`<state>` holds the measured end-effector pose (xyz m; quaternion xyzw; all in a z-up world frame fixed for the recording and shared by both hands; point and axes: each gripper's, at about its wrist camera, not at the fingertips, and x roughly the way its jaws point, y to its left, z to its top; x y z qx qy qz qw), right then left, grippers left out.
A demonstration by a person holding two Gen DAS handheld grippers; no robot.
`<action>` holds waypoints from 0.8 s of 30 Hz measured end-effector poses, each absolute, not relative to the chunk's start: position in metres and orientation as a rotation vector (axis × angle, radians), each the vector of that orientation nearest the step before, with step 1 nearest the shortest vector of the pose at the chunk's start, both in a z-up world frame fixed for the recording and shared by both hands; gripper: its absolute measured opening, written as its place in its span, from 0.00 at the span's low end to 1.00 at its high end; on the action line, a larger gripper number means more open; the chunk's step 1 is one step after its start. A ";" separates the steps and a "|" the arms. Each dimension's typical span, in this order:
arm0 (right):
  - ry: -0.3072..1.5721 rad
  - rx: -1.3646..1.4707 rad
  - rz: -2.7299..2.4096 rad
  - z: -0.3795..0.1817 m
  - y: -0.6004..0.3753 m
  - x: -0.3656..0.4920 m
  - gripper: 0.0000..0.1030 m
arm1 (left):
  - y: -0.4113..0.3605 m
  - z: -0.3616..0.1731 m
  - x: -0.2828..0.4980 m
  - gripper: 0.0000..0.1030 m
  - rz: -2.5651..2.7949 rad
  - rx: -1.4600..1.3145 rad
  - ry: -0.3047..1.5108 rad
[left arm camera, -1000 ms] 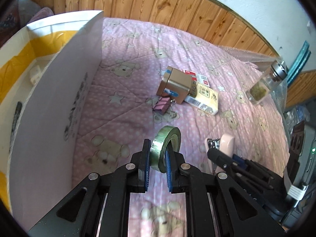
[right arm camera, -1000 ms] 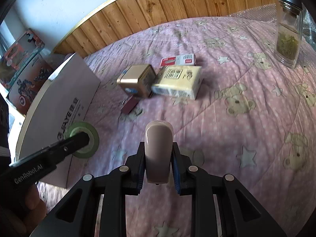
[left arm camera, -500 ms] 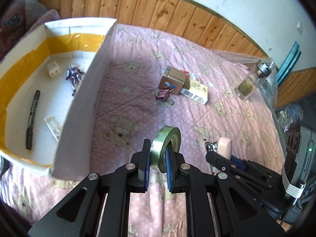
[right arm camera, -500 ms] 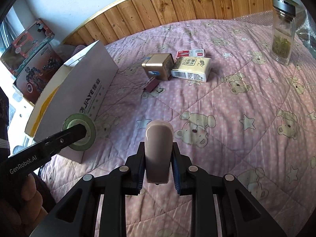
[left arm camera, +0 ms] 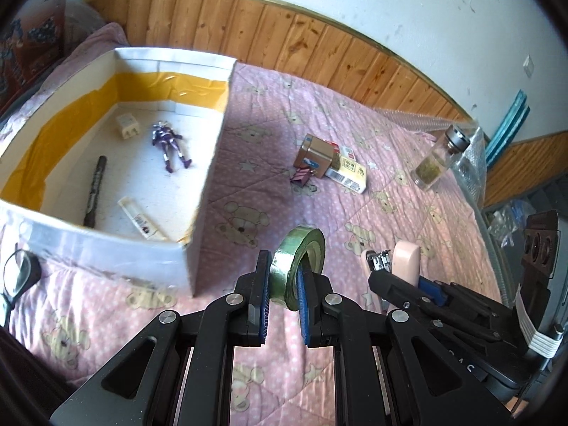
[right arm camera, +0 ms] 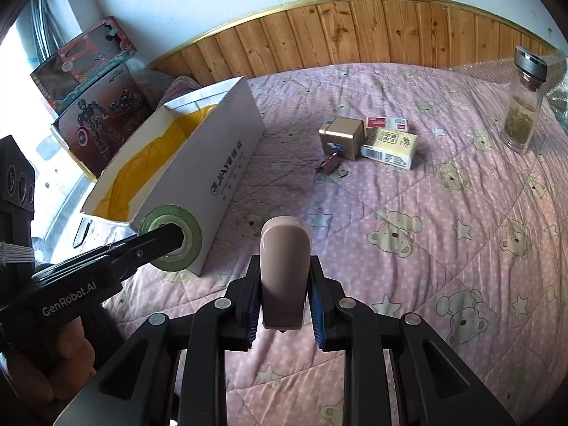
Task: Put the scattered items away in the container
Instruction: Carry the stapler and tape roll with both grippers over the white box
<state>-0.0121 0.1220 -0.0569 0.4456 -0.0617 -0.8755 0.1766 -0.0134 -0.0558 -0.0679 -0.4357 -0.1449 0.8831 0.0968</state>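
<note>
The left gripper (left arm camera: 283, 289), a black two-finger tool with blue pads, was clamped on the band of a roll of shiny green tape (left arm camera: 297, 262), one finger outside the ring and the other through its hole, and it held the roll upright in the air above the pink quilted bedspread printed with bears and stars (left arm camera: 390, 184). The right gripper (right arm camera: 283, 285) had its jaws closed on the sides of a pale pink stapler with a rounded plastic top (right arm camera: 284, 277), which stood up between the pads; in the left wrist view its metal mouth showed at the near side (left arm camera: 378, 261). Both held things hung near the corner of the container, a white cardboard box with yellow tape lining its inner walls (left arm camera: 209, 163), neither of them over its opening. Inside the box lay a small purple toy figure (left arm camera: 170, 145), a black marker pen (left arm camera: 94, 191), a white plug adapter (left arm camera: 127, 127) and a small clear tube with a printed label (left arm camera: 140, 218). Well apart from the box, out on the bedspread, a gold-brown metal tin (right arm camera: 341, 137) touched a cream carton with a barcode (right arm camera: 390, 149), with a red and white flat packet (right arm camera: 387, 123) just behind them and a dark pink binder clip (right arm camera: 330, 167) just in front of the tin. A glass bottle with a metal cap and greenish contents (right arm camera: 525, 106) stood upright far off toward the edge of the bed.
</note>
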 end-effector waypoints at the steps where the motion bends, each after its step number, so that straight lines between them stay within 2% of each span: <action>1: -0.170 1.256 -2.477 -0.055 0.119 -0.010 0.25 | -0.058 -0.067 -0.011 0.13 2.617 -1.287 -0.433; 24: -0.072 1.124 -2.404 -0.009 0.062 0.021 0.25 | -0.105 -0.038 0.021 0.13 2.650 -1.169 -0.558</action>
